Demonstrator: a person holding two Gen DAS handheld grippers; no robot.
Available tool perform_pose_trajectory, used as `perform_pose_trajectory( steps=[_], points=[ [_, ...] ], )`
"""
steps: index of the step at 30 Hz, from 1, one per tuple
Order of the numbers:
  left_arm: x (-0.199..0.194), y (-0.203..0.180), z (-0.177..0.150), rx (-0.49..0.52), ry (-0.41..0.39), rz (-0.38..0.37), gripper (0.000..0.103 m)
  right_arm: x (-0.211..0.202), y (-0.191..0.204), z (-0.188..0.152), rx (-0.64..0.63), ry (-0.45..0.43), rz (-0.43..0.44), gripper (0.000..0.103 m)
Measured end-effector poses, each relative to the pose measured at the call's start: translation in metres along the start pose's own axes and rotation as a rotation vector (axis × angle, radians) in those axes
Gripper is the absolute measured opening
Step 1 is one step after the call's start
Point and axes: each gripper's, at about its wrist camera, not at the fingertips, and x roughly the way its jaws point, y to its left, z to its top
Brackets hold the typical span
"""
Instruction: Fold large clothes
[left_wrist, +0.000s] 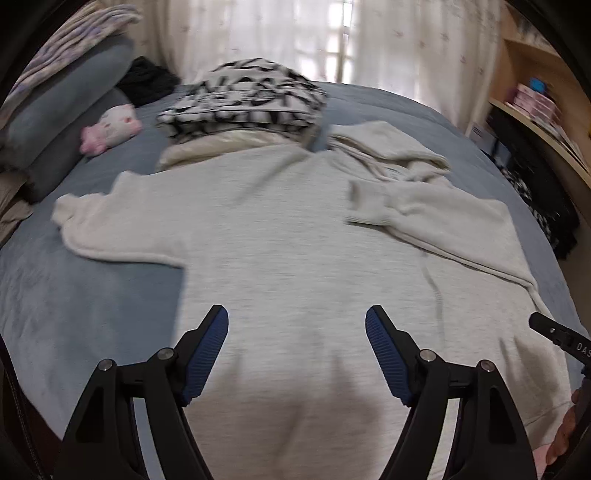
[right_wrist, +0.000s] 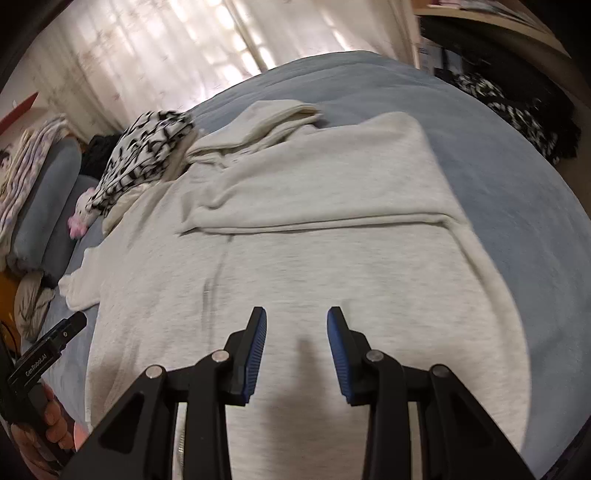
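A large pale grey hooded sweatshirt (left_wrist: 273, 229) lies spread flat on the blue bed, seen again in the right wrist view (right_wrist: 314, 266). Its right sleeve (left_wrist: 436, 218) is folded inward over the body; the left sleeve (left_wrist: 110, 221) stretches out flat. The hood (left_wrist: 388, 147) lies bunched at the far end. My left gripper (left_wrist: 297, 325) hovers open above the lower body of the garment, nothing between its blue pads. My right gripper (right_wrist: 297, 325) is also open over the lower body, jaws narrower, holding nothing. Each gripper's black tip shows at the edge of the other view.
A black-and-white patterned folded pile (left_wrist: 243, 99) sits on a cream cloth beyond the sweatshirt. Grey pillows (left_wrist: 55, 125) and a pink plush toy (left_wrist: 110, 127) lie at the left. Wooden shelves (left_wrist: 546, 110) stand at the right. Bare blue bedcover (left_wrist: 74, 302) surrounds the garment.
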Motion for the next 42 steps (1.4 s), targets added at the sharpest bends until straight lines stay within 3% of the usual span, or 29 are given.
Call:
perform_pose_trajectory(
  steps=[12, 14, 22, 28, 34, 42],
  points=[
    [0.005, 0.128, 0.002, -0.171, -0.021, 0.079, 0.076, 0.034, 0.158, 0.021, -0.258, -0.019, 0.086, 0.037],
    [0.008, 0.15, 0.003, -0.207, -0.02, 0.079, 0.076, 0.043, 0.182, 0.023, -0.282, -0.012, 0.102, 0.043],
    [0.029, 0.237, 0.011, -0.346, -0.032, 0.064, 0.076, 0.082, 0.275, 0.021, -0.404, 0.013, 0.157, 0.044],
    [0.05, 0.307, 0.012, -0.47, -0.057, 0.021, 0.076, 0.112, 0.32, 0.022, -0.443, 0.033, 0.181, 0.044],
    [0.083, 0.376, 0.008, -0.655, -0.048, -0.057, 0.076, 0.137, 0.353, 0.013, -0.48, 0.051, 0.197, 0.044],
    [0.133, 0.405, 0.029, -0.721, -0.039, -0.109, 0.076, 0.169, 0.371, 0.006, -0.476, 0.098, 0.202, 0.044]
  ],
)
